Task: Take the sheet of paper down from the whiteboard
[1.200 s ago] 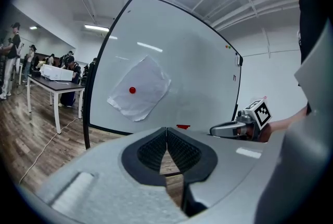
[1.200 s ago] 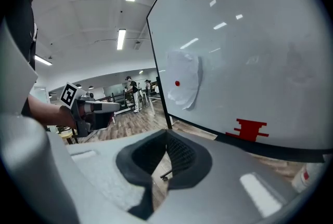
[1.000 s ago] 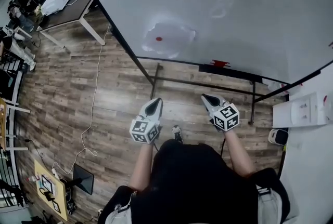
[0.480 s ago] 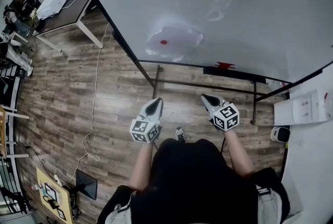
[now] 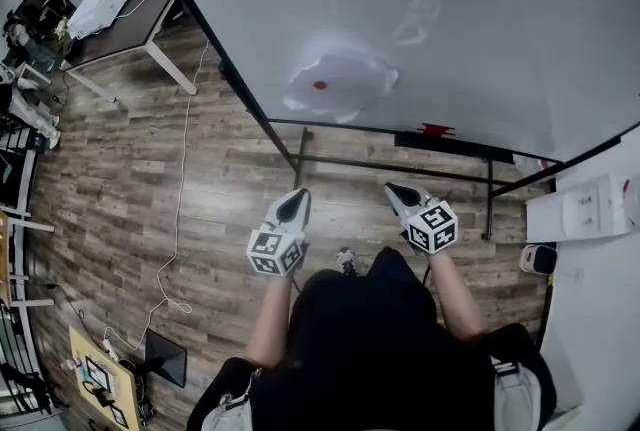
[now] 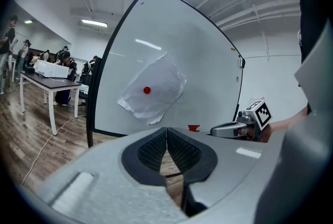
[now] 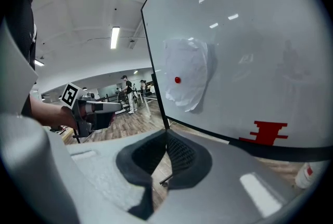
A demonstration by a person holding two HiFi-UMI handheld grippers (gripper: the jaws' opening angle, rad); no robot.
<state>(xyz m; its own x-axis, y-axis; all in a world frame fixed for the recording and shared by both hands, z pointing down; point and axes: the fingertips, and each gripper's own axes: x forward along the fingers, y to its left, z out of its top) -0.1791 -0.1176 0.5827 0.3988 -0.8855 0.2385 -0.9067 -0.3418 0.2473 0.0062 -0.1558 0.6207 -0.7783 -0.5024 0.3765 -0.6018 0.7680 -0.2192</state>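
Observation:
A crumpled white sheet of paper (image 5: 340,87) hangs on the whiteboard (image 5: 470,9), pinned by a small red magnet (image 5: 320,85). The left gripper view shows the paper (image 6: 154,89) ahead with its magnet (image 6: 146,90); the right gripper view shows the paper (image 7: 186,73) and magnet (image 7: 178,80) too. My left gripper (image 5: 297,200) is shut and empty, some way short of the board. My right gripper (image 5: 396,190) is shut and empty beside it, also clear of the board. Their tips show as the left gripper (image 6: 166,130) and the right gripper (image 7: 167,133).
A red eraser (image 5: 434,130) sits on the board's lower tray. The board's black frame legs (image 5: 300,154) stand on the wooden floor. A white cable (image 5: 180,189) trails across the floor at left. A desk (image 5: 120,14) with people stands at the far left. White equipment (image 5: 580,209) is at right.
Both grippers have drifted a little toward the whiteboard; the paper now sits slightly lower and further right in the head view. Both jaws stayed shut.

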